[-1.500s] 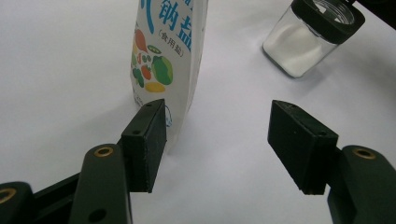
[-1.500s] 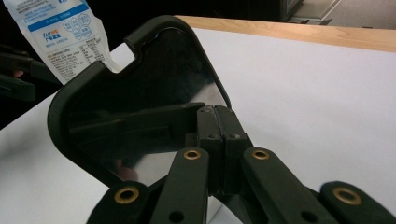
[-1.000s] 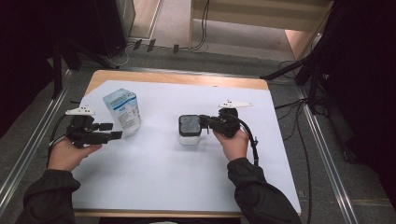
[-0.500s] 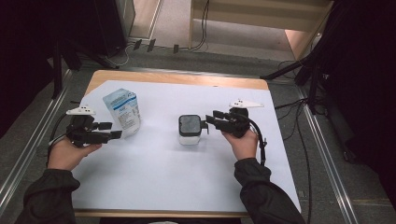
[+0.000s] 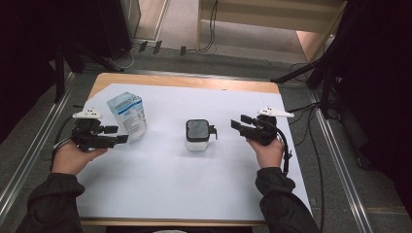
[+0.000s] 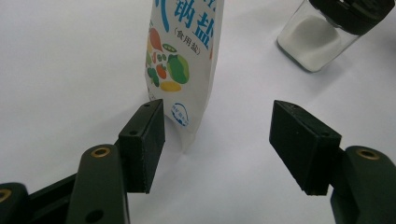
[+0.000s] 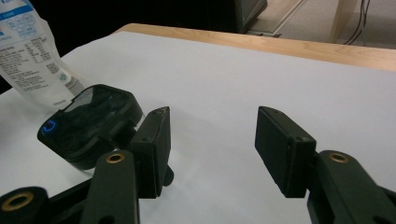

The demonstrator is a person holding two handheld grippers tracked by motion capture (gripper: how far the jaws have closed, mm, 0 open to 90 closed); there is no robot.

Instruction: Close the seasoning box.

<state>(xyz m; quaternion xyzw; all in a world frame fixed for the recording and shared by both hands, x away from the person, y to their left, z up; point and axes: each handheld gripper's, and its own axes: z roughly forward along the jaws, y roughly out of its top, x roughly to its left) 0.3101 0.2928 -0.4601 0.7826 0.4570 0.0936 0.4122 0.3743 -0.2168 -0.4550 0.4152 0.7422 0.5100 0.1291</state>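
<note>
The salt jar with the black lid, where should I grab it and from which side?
Grip the salt jar on its clear, flat-sided glass body just below the black lid, probably from the right, where the open right gripper already faces it. The small black handle sticks out that side, so place the jaws across the walls around it.

Glossy printed plastic pouch (image 6: 184,65); clear jar (image 5: 197,136), shiny black lid; matt white sheet (image 5: 194,194); wooden table (image 5: 184,81).
</note>
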